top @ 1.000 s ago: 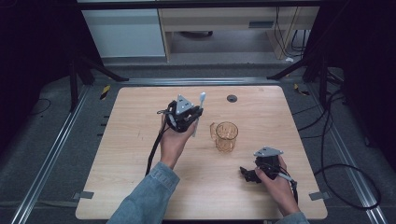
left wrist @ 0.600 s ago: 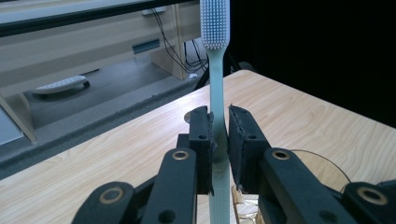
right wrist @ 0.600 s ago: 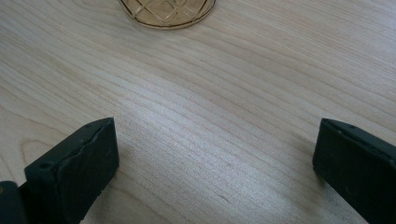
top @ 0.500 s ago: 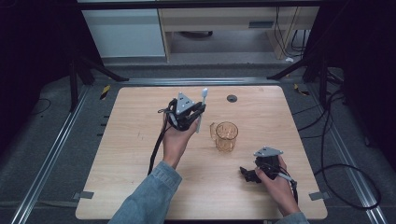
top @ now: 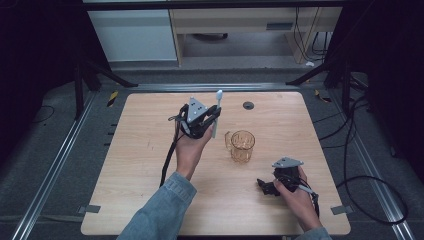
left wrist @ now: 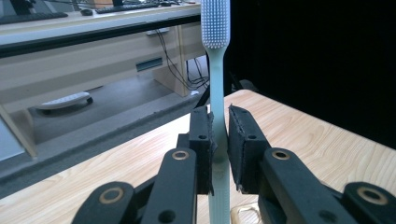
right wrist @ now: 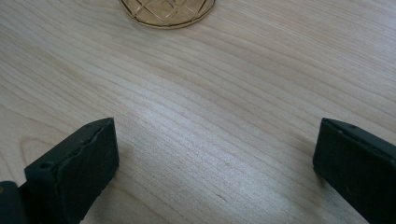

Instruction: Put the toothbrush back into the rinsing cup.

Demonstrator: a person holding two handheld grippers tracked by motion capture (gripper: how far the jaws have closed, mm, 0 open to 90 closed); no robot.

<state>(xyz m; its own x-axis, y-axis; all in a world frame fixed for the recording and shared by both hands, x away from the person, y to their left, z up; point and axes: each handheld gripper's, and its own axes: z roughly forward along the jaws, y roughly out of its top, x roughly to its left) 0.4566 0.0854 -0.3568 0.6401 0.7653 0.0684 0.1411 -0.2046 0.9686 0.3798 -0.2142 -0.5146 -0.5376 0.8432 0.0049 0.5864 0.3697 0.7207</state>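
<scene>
A pale toothbrush (left wrist: 218, 84) stands upright between the jaws of my left gripper (left wrist: 219, 144), which is shut on its handle, bristle head on top. In the high view that left gripper (top: 210, 120) is held above the table's middle with the toothbrush (top: 217, 107) sticking up, just left of an amber glass mug (top: 242, 146). My right gripper (top: 265, 186) rests low on the table near the front right, its jaws spread wide over bare wood (right wrist: 215, 154) with nothing between them. The mug's base (right wrist: 168, 11) lies just ahead of it.
The wooden table (top: 125, 165) has a small dark round hole cover (top: 248, 105) near its far edge. Black cables trail on the floor to the right (top: 360, 165). Cabinets and a desk stand beyond the table's far side.
The left gripper with the toothbrush has shifted slightly toward the mug. The right gripper has not moved.
</scene>
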